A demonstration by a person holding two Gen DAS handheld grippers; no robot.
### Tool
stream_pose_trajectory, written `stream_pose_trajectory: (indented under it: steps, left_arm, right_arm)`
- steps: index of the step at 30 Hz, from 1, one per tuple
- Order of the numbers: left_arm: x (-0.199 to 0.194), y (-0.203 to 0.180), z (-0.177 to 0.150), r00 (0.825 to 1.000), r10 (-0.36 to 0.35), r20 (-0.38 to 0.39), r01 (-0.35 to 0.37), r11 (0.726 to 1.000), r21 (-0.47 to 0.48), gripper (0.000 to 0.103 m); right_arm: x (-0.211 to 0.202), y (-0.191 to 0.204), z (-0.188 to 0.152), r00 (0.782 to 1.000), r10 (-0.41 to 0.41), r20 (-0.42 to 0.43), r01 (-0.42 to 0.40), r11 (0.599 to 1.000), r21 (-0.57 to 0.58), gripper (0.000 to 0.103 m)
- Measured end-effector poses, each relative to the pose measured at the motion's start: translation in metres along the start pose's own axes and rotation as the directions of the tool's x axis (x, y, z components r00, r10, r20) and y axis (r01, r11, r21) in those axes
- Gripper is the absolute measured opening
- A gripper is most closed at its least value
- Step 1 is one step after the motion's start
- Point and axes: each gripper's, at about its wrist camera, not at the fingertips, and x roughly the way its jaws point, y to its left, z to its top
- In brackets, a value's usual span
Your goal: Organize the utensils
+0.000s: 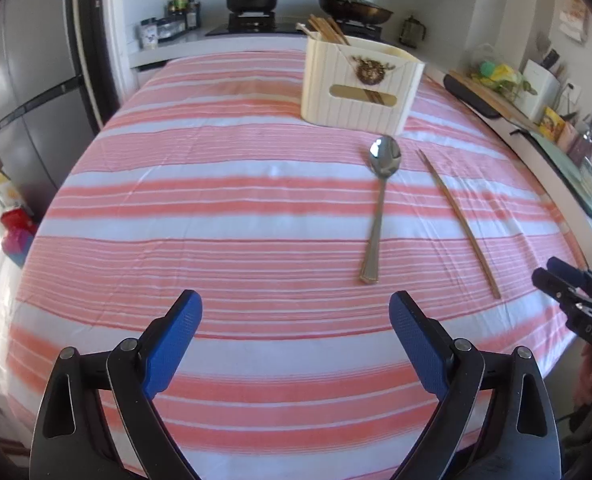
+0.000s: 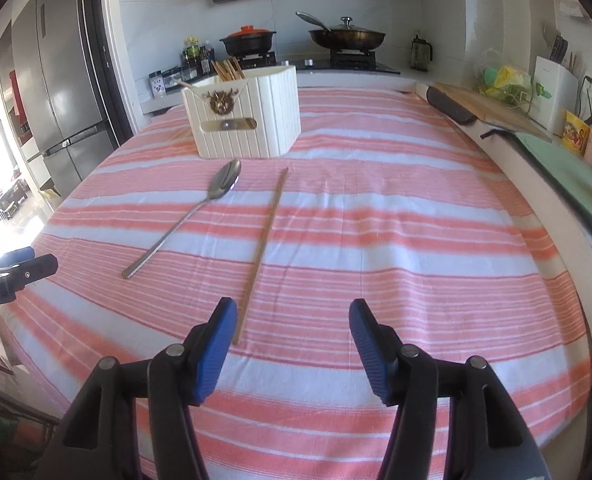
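In the left wrist view, the left tongs are gaping apart at bottom centre; the spoon is lying up right, the chopstick further right, the holder above. The right tongs are spreading apart too, the chopstick's near end touching their left finger.

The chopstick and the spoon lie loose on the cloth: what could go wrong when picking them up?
The chopstick is thin and flat on the striped tablecloth, so the open right gripper may pinch cloth or roll it. The spoon lies close beside it and could get knocked. The holder already has chopsticks, so insertion may snag.
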Motion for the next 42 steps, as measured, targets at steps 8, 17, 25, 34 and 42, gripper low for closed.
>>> stream_pose_trajectory:
  steps: [8, 17, 25, 34, 42]
  left_arm:
    - [0.058, -0.048, 0.047, 0.999, -0.034, -0.011, 0.036, 0.987, 0.158, 0.095]
    - [0.099, -0.065, 0.039, 0.995, -0.011, -0.094, 0.033, 0.973, 0.229, 0.046]
    - [0.078, -0.055, 0.017, 0.996, 0.082, -0.019, -0.08, 0.993, 0.082, 0.008]
    - [0.035, -0.023, -0.028, 0.994, 0.11, -0.003, -0.11, 0.993, -0.052, 0.013]
    - [0.047, -0.019, -0.023, 0.993, 0.107, -0.044, -0.106, 0.994, 0.027, 0.085]
  right_arm:
    - [0.027, 0.013, 0.024, 0.999, 0.034, -0.04, -0.036, 0.998, -0.043, 0.06]
    - [0.081, 0.037, 0.035, 0.99, 0.009, -0.138, -0.027, 0.992, -0.126, 0.037]
    - [0.073, 0.026, 0.026, 0.995, -0.039, -0.094, 0.034, 0.998, -0.052, 0.006]
    - [0.033, 0.009, -0.011, 0.99, -0.112, -0.089, 0.109, 0.994, -0.032, 0.007]
    - [0.032, -0.001, -0.015, 0.994, -0.079, -0.074, 0.079, 0.997, 0.006, 0.054]
